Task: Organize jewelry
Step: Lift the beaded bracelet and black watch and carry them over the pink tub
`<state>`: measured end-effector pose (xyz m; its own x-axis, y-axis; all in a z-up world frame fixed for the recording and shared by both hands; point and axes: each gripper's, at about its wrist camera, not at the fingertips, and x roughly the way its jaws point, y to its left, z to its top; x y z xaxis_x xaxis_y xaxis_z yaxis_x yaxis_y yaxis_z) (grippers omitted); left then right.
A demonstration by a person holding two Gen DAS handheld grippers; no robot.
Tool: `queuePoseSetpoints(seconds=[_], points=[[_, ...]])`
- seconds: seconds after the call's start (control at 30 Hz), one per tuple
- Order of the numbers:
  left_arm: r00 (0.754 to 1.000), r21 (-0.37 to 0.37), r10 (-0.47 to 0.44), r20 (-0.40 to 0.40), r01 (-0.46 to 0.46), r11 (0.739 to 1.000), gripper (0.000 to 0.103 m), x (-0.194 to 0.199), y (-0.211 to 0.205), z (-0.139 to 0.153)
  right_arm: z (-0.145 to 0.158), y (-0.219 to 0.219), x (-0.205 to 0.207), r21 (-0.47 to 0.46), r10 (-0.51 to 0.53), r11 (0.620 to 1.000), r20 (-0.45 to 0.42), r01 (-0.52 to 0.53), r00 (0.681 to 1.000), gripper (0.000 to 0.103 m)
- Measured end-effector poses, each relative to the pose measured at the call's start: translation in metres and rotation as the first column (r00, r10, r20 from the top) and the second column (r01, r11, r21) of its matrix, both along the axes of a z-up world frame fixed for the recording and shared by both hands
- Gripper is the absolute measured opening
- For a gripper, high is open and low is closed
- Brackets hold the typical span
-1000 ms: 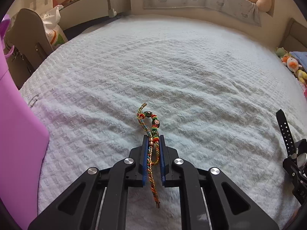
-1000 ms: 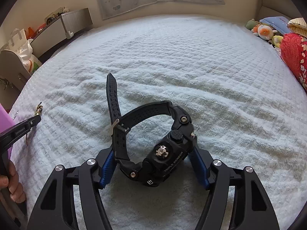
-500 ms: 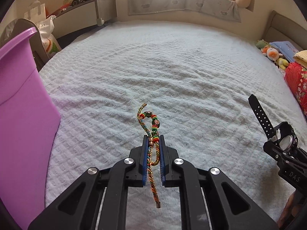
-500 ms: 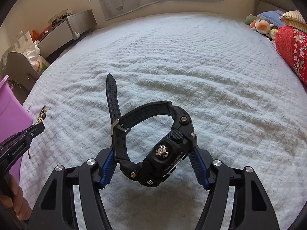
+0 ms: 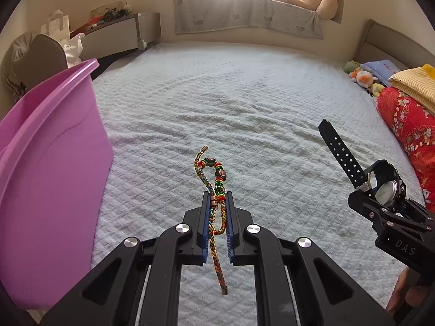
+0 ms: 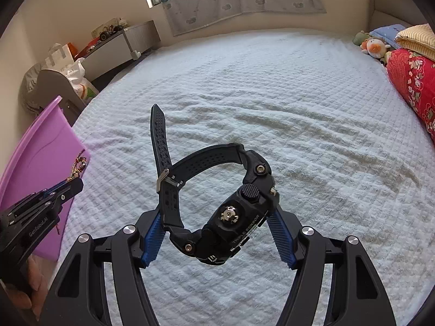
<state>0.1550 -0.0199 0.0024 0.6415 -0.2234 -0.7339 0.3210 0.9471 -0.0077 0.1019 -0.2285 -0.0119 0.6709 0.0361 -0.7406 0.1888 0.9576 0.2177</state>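
A braided, many-coloured bracelet (image 5: 214, 190) with red, yellow and green beads is pinched between the blue pads of my left gripper (image 5: 217, 199), which is shut on it above the bed; both cord ends hang free. My right gripper (image 6: 217, 217) is shut on a chunky black wristwatch (image 6: 231, 217), its pads pressing the case and strap, the loose strap end sticking up. From the left wrist, the watch (image 5: 386, 187) and right gripper (image 5: 380, 206) show at the right. From the right wrist, the left gripper (image 6: 73, 180) and bracelet (image 6: 78, 164) appear at the left, in front of a purple bin (image 6: 40, 157).
The purple plastic bin (image 5: 46, 163) stands at the bed's left edge. A white quilted bedspread (image 5: 244, 103) fills the middle. A red patterned cushion (image 5: 407, 125), folded cloths and small plush toys (image 5: 361, 76) lie at the right. A bedside cabinet (image 5: 114, 35) stands at the far left.
Both grippers have risen and pulled back from the bed, each still carrying its item. The purple bin has come further into view on the left.
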Motion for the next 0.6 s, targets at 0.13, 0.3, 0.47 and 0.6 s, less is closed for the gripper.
queuePoseSetpoints(seconds=[0.13, 0.3, 0.47, 0.6], points=[[1.000, -0.002, 0.008, 0.020, -0.008, 1.000, 0.010, -0.015, 0.016, 0.026, 0.029, 0.019, -0.006, 0.005, 0.036, 0.999, 0.029, -0.036, 0.999, 0.066], [0.998, -0.043, 0.043, 0.051, -0.041, 0.998, 0.011, -0.020, 0.049, 0.070, 0.066, 0.052, 0.000, 0.015, 0.089, 0.996, 0.071, -0.090, 0.994, 0.066], [0.993, -0.063, 0.080, 0.084, -0.075, 0.995, 0.010, -0.013, 0.090, 0.111, 0.098, 0.108, 0.014, 0.030, 0.185, 0.982, 0.112, -0.189, 0.976, 0.066], [0.987, -0.042, 0.112, 0.113, -0.108, 0.993, 0.011, -0.004, 0.132, 0.136, 0.121, 0.161, 0.032, 0.047, 0.267, 0.960, 0.150, -0.276, 0.952, 0.066]])
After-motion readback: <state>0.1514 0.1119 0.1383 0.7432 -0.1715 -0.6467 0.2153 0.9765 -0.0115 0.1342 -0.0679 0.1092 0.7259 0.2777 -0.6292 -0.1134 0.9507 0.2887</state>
